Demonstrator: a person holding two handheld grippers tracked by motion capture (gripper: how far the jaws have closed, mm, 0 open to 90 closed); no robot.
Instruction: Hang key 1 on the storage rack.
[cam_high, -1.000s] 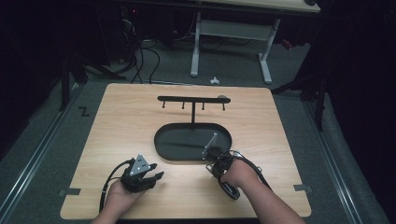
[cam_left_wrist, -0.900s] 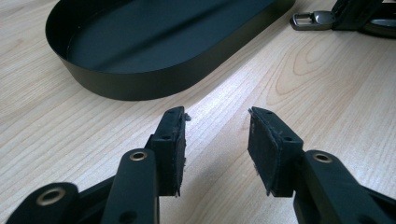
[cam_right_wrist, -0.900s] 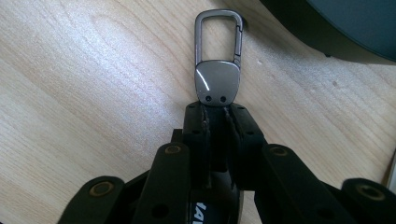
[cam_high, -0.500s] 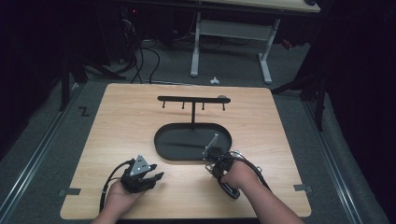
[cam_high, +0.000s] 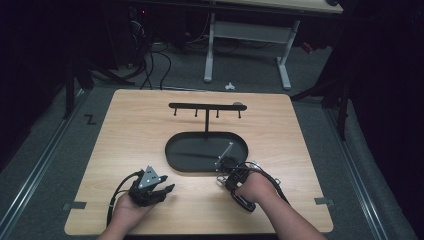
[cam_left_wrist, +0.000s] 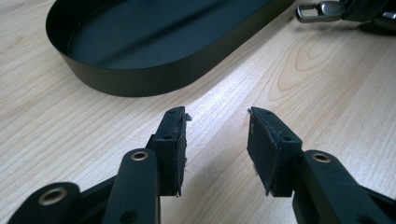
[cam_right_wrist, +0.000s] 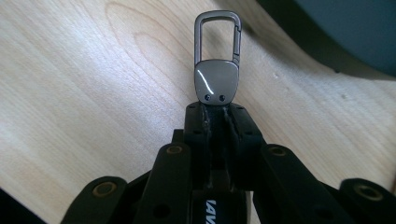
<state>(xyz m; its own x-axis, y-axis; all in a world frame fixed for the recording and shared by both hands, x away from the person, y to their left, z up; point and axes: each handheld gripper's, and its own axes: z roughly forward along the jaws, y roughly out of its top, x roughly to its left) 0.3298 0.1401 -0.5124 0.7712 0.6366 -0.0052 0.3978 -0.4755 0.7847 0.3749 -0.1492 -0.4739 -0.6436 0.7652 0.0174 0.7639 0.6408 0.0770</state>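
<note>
Right claw edged toward tray — clamping keyring clip

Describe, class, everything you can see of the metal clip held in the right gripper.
The keychain clip is dull grey metal: a rounded rectangular carabiner loop on top of a shiny shield-shaped plate with two small dark rivets. Its lower end is pinched between the shut jaws of the right gripper, so what hangs below is hidden. It points forward above the wooden table, near the black oval tray. In the left gripper view it appears beside the tray.
</note>
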